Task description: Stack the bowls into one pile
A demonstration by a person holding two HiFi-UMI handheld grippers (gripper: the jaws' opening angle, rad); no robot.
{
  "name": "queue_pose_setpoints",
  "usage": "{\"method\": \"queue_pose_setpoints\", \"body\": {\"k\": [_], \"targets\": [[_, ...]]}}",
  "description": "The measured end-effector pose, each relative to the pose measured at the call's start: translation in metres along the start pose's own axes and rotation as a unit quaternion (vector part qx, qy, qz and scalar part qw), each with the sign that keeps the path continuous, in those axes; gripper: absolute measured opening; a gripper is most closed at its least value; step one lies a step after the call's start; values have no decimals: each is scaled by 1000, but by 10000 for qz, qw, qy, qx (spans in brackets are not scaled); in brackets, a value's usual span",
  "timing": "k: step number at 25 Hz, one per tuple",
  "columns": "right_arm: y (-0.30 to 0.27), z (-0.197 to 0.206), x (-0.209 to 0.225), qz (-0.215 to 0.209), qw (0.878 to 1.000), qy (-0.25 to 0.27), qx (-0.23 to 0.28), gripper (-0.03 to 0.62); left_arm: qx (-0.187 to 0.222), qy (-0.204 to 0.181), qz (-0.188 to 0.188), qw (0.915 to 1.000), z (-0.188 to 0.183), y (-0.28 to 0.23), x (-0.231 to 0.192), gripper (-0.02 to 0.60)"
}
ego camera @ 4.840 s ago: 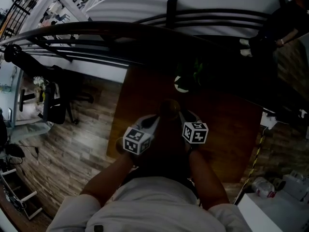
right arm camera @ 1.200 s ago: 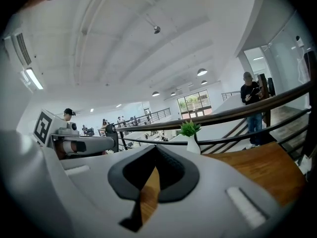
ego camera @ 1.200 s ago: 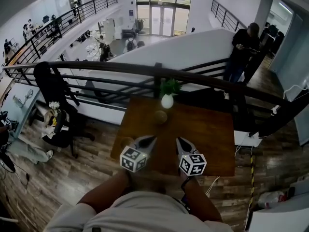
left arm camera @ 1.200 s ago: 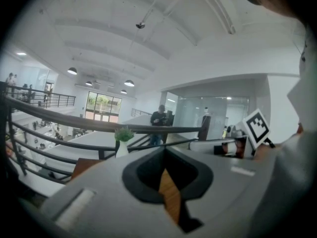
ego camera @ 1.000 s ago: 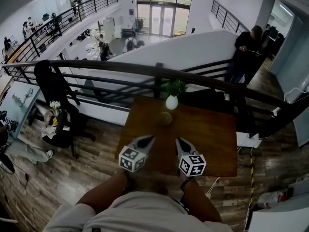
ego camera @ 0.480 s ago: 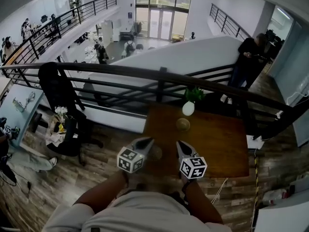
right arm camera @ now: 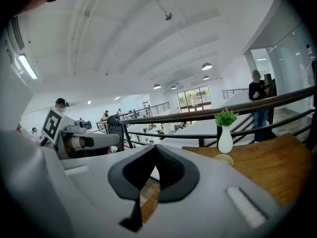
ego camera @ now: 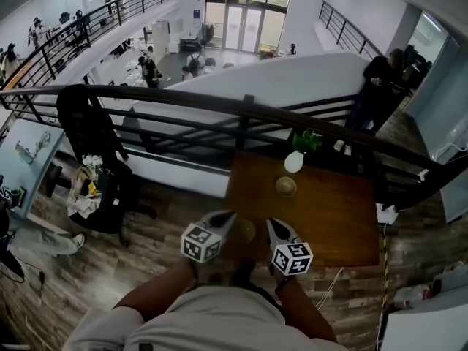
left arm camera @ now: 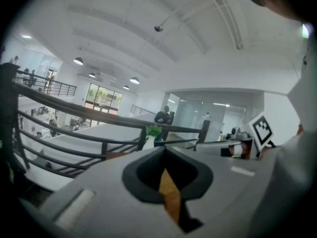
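Two small tan bowls stand apart on the brown wooden table (ego camera: pixel 344 218). One bowl (ego camera: pixel 286 186) (right arm camera: pixel 224 159) sits just in front of a white vase. The other bowl (ego camera: pixel 243 230) lies near the table's left front corner, between the two grippers' tips in the head view. My left gripper (ego camera: pixel 229 216) (left arm camera: pixel 164 149) is shut and holds nothing. My right gripper (ego camera: pixel 270 223) (right arm camera: pixel 155 147) is shut too, also with nothing in it. Both are held level, short of the table's near edge.
A white vase with a green plant (ego camera: pixel 295 160) (right arm camera: pixel 225 139) (left arm camera: pixel 148 140) stands at the table's far edge, against a black railing (ego camera: pixel 241 108). A person (ego camera: pixel 376 86) stands beyond the railing at the right. A black office chair (ego camera: pixel 91 137) is at the left, on wood flooring.
The table with its vase and bowls has slid to the right in the head view. Both grippers keep their places in the picture, still shut.
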State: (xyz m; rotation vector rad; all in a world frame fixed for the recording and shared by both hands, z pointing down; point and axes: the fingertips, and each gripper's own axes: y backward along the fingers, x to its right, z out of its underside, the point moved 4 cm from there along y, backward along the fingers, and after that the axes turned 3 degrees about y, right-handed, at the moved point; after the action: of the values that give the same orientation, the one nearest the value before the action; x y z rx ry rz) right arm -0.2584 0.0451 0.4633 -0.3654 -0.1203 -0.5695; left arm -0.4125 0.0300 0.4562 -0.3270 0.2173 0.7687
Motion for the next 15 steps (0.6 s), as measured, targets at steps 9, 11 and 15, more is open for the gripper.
{"method": "queue_pose_setpoints", "body": {"k": [9,11,15], "targets": [[-41,-3,4,-82,10000,-38,-1,8,-38,-6,-161,9999,-3,-2,-37,5],[-49,-3,10,-107,9999,-51,-33,8,4,17,-203,9998,-5,-9,-44,5],[-63,2,19,-158,9997,-95,-154,8,-134,148,-255,9995,4,-21,-56,5]]}}
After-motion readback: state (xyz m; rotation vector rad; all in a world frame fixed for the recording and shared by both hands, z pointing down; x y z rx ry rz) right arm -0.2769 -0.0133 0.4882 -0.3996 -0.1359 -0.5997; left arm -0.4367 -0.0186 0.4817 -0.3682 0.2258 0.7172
